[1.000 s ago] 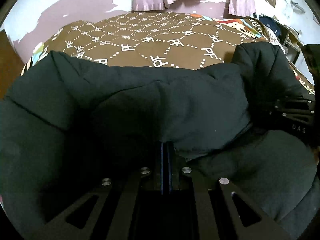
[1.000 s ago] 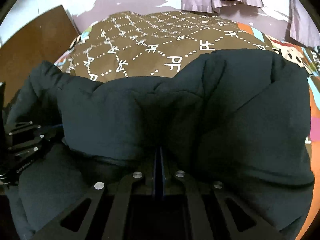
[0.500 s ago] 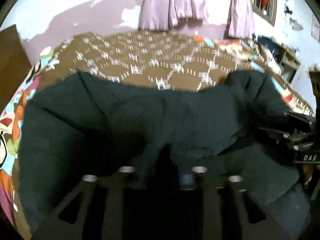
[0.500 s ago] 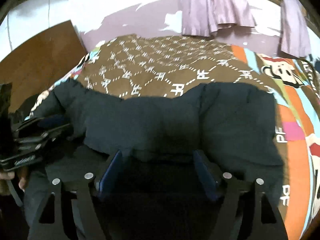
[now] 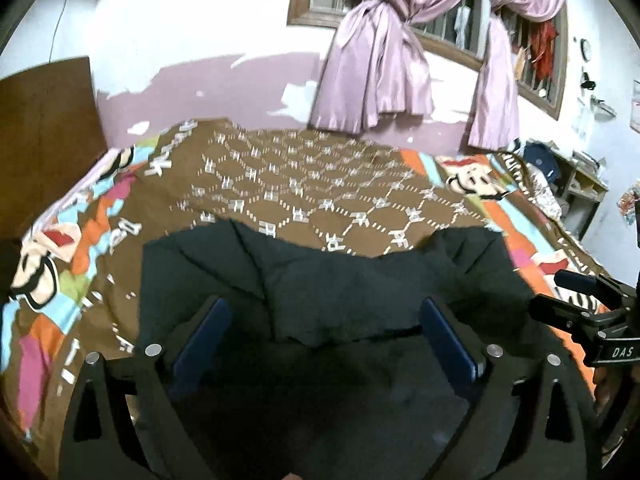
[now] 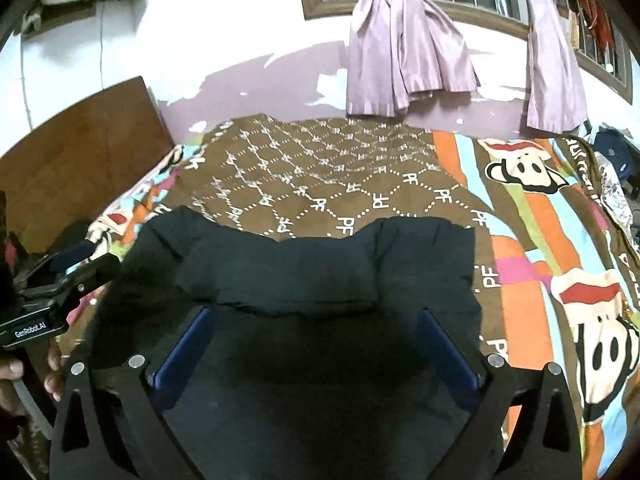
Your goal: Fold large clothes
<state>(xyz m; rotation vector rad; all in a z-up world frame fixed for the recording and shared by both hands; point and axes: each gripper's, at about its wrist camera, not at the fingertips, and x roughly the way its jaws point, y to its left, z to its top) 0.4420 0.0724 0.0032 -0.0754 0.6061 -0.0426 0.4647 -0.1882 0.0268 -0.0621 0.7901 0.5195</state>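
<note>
Peeling purple-and-white wall [image 5: 224, 80] backs the scene, with a barred window [image 5: 452, 28] at one o'clock and pink curtains [image 5: 376, 80] knotted in front of it. At nine o'clock in the left wrist view stands a brown board [image 5: 44, 136]. Below the wall spreads the bed [image 5: 280, 184] under a brown patterned sheet edged with cartoon prints. On the sheet's near half, from about ten o'clock across to two o'clock, lies the black jacket [image 5: 360, 280] — puffy, its far edge folded over toward the cameras.

The left gripper [image 5: 324, 340] hangs above the jacket at six o'clock, its jaws having just been opening; they stand wide apart with nothing pinched between the blue pads [image 5: 200, 344]. The right gripper [image 6: 316, 348] is likewise spread wide after opening, its pads [image 6: 184, 356] clear of the cloth below. In the right wrist view a hand [image 6: 16, 376] shows at eight o'clock — it grasps the left gripper's body.
</note>
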